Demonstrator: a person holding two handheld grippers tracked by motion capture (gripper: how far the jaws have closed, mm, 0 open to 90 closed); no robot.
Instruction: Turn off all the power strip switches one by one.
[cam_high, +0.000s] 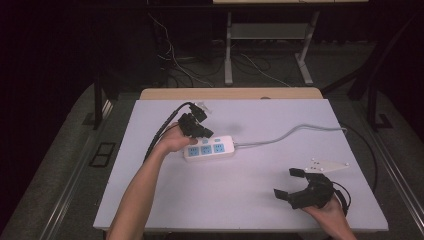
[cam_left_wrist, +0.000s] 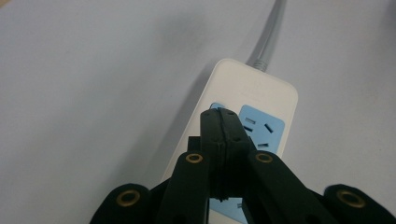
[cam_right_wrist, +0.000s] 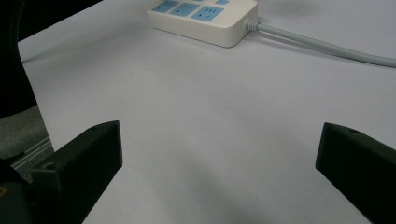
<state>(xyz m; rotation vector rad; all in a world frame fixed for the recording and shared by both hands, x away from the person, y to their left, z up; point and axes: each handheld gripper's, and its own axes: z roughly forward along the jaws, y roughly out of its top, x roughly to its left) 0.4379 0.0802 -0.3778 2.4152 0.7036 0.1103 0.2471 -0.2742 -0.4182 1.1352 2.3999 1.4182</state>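
The white power strip (cam_high: 210, 148) lies flat near the middle of the table (cam_high: 240, 200), its blue socket faces up and its grey cord (cam_high: 290, 134) running off toward the table's right edge. The high view shows three blue sockets in a row, with the left gripper (cam_high: 202, 132) hanging over the strip's left end. The left gripper view adds what that view cannot resolve: the two black jaws are pressed together with nothing between them, their tips (cam_left_wrist: 223, 122) poised over the strip (cam_left_wrist: 261, 88) beside one blue socket (cam_left_wrist: 262, 131), near the end where the cord (cam_left_wrist: 271, 37) enters. Whether the tips touch the strip's surface cannot be told.

The right gripper (cam_high: 290, 183) rests well apart, at the table's near right corner, jaws spread wide and empty. Its own view looks between them (cam_right_wrist: 219, 168) across bare table to the strip (cam_right_wrist: 205, 18) and cord (cam_right_wrist: 327, 46). Just behind it in the high view lies a flat white three-cornered plate (cam_high: 327, 165).
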